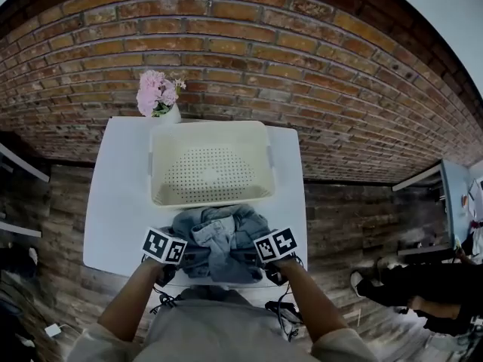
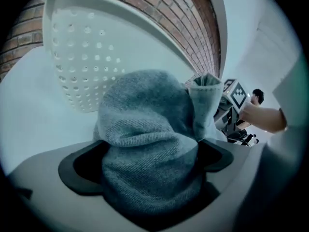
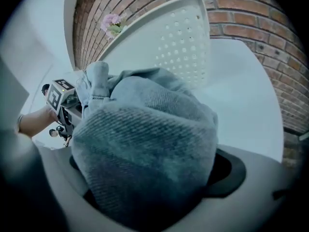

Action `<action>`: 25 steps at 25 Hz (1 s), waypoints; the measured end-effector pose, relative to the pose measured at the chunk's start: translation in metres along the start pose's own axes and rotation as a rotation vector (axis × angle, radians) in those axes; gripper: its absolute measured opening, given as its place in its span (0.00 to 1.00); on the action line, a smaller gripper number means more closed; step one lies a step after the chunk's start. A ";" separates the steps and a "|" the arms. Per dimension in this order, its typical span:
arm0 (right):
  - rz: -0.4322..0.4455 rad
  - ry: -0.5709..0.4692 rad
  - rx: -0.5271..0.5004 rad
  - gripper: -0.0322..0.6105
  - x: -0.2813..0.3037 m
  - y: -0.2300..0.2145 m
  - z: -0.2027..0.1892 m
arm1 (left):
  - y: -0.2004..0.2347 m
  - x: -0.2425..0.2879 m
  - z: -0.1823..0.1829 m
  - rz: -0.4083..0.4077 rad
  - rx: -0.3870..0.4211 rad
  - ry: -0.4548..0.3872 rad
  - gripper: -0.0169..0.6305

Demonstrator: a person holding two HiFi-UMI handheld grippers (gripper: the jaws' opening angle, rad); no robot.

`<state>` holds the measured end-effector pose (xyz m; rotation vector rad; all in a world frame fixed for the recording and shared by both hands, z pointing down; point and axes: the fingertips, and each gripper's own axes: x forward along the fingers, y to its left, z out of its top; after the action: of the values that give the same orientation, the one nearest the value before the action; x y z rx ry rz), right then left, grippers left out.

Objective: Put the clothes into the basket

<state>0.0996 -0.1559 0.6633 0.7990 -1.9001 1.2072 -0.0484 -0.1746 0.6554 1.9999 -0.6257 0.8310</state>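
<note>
Clothes: a crumpled grey-blue denim garment [image 1: 219,243] lies heaped at the middle of the table's near edge, outside the basket, with its far folds up against the basket's front wall

Left gripper: the left gripper [image 1: 183,260] is at the garment's left side, pointing steeply down; its jaws are spread wide, and a bulge of denim stands between them without being pinched

Right gripper: the right gripper [image 1: 254,262] is at the garment's right side, likewise tilted down; its jaws are spread wide, and a thick fold of the cloth fills the gap

Basket: a cream perforated plastic basket [image 1: 156,164] sits upright and empty, mid-table toward the far edge

Table: a white rectangular table [image 1: 121,202]

Far left corner: pink flowers [image 1: 157,93] in a white vase [image 1: 170,115]

Behind: a red brick wall [image 1: 302,66]
</note>
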 end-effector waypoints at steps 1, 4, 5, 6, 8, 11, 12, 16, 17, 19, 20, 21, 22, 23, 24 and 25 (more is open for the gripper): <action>0.011 -0.003 -0.014 0.95 0.001 0.001 0.001 | -0.001 0.001 0.000 -0.008 0.003 0.004 0.93; 0.037 -0.038 -0.055 0.95 0.005 0.009 0.005 | -0.005 0.003 0.001 -0.026 0.020 0.006 0.93; 0.048 -0.044 -0.071 0.95 0.007 0.013 0.006 | -0.007 0.004 0.001 -0.031 0.030 0.005 0.93; 0.065 -0.044 -0.086 0.94 0.009 0.018 0.006 | -0.008 0.004 0.001 -0.035 0.040 0.002 0.93; 0.111 -0.030 -0.111 0.87 0.012 0.026 0.008 | -0.011 0.004 0.001 -0.048 0.054 -0.007 0.92; 0.176 -0.013 -0.138 0.77 0.012 0.037 0.007 | -0.024 0.002 0.003 -0.080 0.090 -0.019 0.82; 0.191 -0.020 -0.145 0.73 0.012 0.040 0.007 | -0.028 0.001 0.004 -0.095 0.103 -0.026 0.77; 0.239 -0.093 -0.180 0.66 0.005 0.052 0.005 | -0.046 -0.003 0.006 -0.158 0.140 -0.070 0.69; 0.249 -0.105 -0.186 0.65 0.003 0.055 0.003 | -0.051 -0.005 0.005 -0.168 0.144 -0.080 0.68; 0.254 -0.119 -0.196 0.63 -0.002 0.060 -0.001 | -0.060 -0.009 0.004 -0.177 0.152 -0.093 0.67; 0.252 -0.124 -0.202 0.63 -0.005 0.063 -0.004 | -0.065 -0.012 0.002 -0.178 0.158 -0.096 0.66; 0.247 -0.130 -0.210 0.62 -0.009 0.066 -0.006 | -0.069 -0.015 0.001 -0.180 0.165 -0.102 0.66; 0.241 -0.137 -0.219 0.62 -0.014 0.069 -0.007 | -0.074 -0.019 0.001 -0.182 0.173 -0.112 0.66; 0.232 -0.146 -0.231 0.62 -0.020 0.073 -0.007 | -0.079 -0.024 0.001 -0.183 0.183 -0.125 0.66; 0.222 -0.157 -0.246 0.62 -0.027 0.077 -0.006 | -0.084 -0.030 0.003 -0.181 0.195 -0.142 0.66; 0.211 -0.169 -0.264 0.62 -0.035 0.081 -0.004 | -0.089 -0.036 0.006 -0.177 0.209 -0.161 0.66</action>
<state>0.0542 -0.1189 0.5976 0.5847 -2.2715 1.0051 -0.0091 -0.1307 0.5794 2.2918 -0.4579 0.6549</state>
